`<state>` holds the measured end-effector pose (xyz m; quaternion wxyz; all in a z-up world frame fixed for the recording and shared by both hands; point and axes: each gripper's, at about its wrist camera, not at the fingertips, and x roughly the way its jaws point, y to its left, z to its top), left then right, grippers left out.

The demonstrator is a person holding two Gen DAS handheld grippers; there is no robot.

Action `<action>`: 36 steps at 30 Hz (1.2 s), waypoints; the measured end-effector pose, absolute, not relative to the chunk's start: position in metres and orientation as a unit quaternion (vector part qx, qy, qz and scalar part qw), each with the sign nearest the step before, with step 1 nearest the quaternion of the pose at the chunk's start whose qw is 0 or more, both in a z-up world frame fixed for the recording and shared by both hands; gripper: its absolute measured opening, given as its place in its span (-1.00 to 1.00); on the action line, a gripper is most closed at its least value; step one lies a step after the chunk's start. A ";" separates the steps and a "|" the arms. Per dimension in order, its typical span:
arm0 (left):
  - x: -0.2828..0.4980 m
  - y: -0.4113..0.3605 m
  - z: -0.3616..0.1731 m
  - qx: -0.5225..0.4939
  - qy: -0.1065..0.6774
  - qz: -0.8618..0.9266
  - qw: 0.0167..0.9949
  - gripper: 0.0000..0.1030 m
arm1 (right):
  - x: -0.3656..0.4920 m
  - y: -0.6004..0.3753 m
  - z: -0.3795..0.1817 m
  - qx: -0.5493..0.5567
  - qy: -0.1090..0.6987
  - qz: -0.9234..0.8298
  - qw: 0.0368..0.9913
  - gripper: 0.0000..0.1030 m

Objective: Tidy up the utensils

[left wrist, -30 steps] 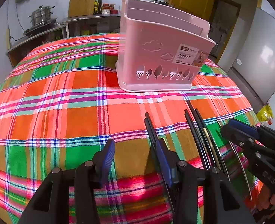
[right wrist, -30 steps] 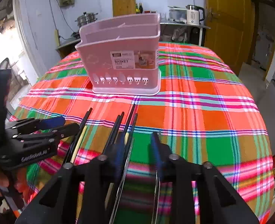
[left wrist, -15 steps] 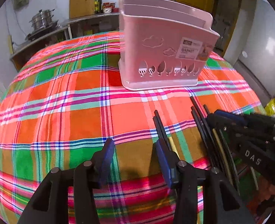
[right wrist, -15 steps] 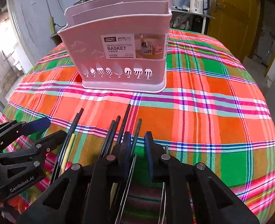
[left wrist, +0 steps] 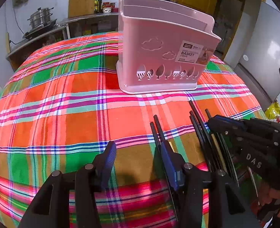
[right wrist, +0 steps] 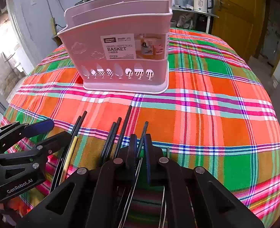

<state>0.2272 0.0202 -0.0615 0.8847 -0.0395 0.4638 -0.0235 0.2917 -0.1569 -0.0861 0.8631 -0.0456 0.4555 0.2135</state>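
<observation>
Pink basket (right wrist: 121, 51) upright at twelve o'clock on plaid worktop (right wrist: 206, 117). Right gripper (right wrist: 140, 146) closing on one black chopstick (right wrist: 142, 134). Left gripper (left wrist: 136, 157) half open, opening, empty, beside chopstick pair (left wrist: 156, 127).

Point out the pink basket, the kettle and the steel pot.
Pink basket (right wrist: 121, 60): right wrist view, front wall by the label.
Kettle (right wrist: 200, 2): right wrist view, white body.
Steel pot (left wrist: 40, 18): left wrist view, side below the lid.

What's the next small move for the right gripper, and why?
Probably lift straight up a little. The right gripper is closing, its blue pads around one dark chopstick, with the other chopsticks lying close alongside. The pink basket stands beyond them, apparently holding nothing yet.
</observation>
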 end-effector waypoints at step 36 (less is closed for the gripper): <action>0.216 0.032 -0.060 -0.003 0.493 -0.008 0.870 -0.15 | 0.289 -0.159 -0.082 -0.045 0.453 0.222 0.862 -0.85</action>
